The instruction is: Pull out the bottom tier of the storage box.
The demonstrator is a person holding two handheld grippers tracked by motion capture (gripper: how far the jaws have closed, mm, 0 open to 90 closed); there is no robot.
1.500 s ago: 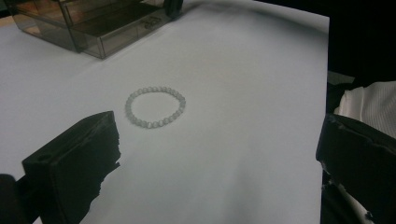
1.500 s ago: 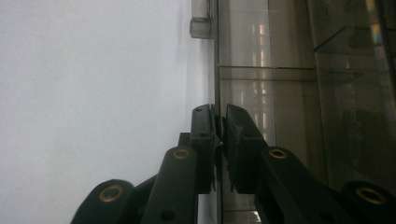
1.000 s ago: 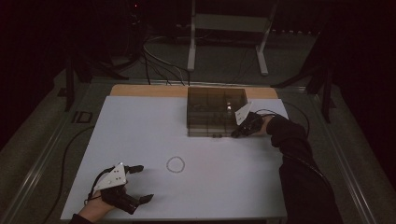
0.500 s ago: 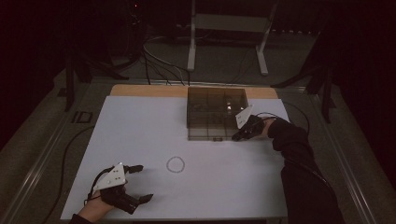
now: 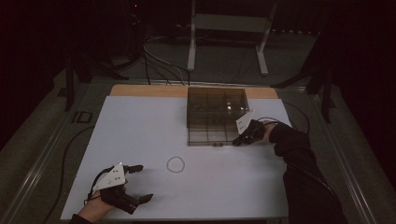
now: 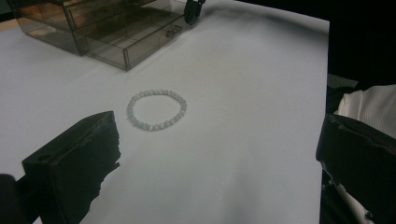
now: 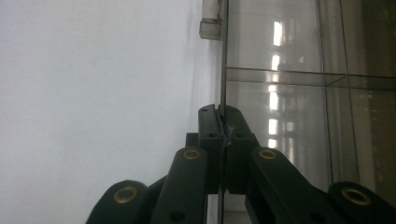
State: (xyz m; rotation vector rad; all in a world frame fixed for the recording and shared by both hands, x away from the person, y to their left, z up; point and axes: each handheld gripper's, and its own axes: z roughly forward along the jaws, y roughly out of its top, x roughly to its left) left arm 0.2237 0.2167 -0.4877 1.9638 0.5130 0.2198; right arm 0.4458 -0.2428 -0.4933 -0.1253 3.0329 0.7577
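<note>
High view: a white table (image 5: 140, 130) lies across the middle of the frame, with a smoky clear box (image 5: 215, 112) at its upper centre. A shallow drawer (image 5: 205, 136) stands out from the box's lower edge toward the bottom of the frame. The right gripper (image 5: 236, 141), right of centre, meets the drawer's front edge near its lower right corner; a dark sleeve (image 5: 303, 182) runs from it to the lower right. The left gripper (image 5: 140, 183) rests on the table at the lower left, jaws spread wide and pointing right. A bracelet (image 5: 175, 164) lies flat on the table just below centre, between the grippers and touching neither.

Left gripper view: the two black jaws rise at the lower left and lower right corners, far apart, with nothing between them. The pale beaded bracelet (image 6: 157, 109) lies left of centre, beyond the jaws. The box (image 6: 60, 21) and its open drawer (image 6: 135, 39) sit at the upper left; the right gripper (image 6: 191, 13) shows at the top edge by the drawer's front.

Right gripper view: the jaws are pressed together at lower centre, pinching the drawer's thin front wall (image 7: 223, 79), which runs upward from between the pads. White table fills the left half; the drawer's compartments (image 7: 289, 116) fill the right.
</note>
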